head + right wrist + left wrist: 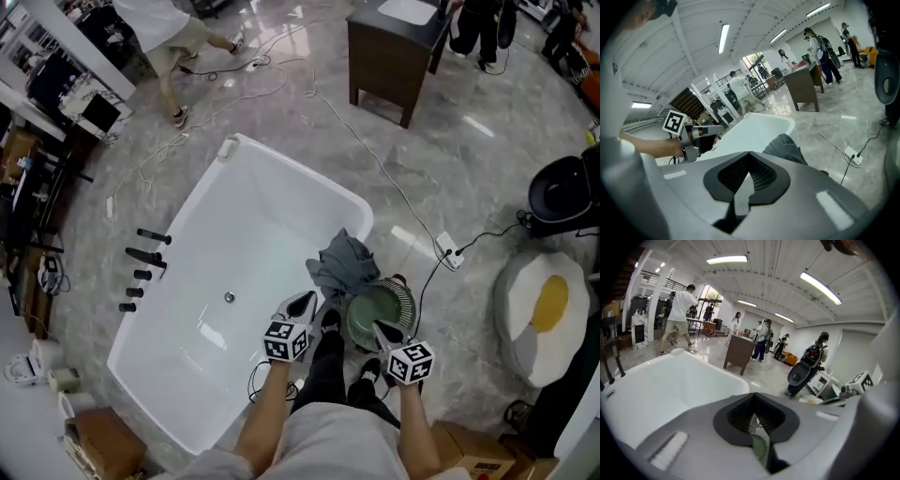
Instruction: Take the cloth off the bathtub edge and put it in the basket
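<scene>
A grey-blue cloth (342, 265) lies bunched over the near right edge of the white bathtub (216, 281). Right beside it on the floor stands the round green basket (382, 312). My left gripper (304, 304) is shut and empty, its tips just left of the cloth over the tub's rim. My right gripper (380, 331) is also shut and empty, its tips over the basket's near rim. In the right gripper view the cloth (785, 147) hangs on the tub (757, 131) ahead of the shut jaws (747, 180), with the left gripper (716, 128) to the left. The left gripper view looks over the tub (665, 380).
Black tap fittings (143, 265) stand along the tub's left side. A power strip with cables (448, 251) lies right of the basket. An egg-shaped cushion (544, 314), a dark cabinet (394, 52) and cardboard boxes (103, 441) surround the area. A person (169, 37) walks at the back.
</scene>
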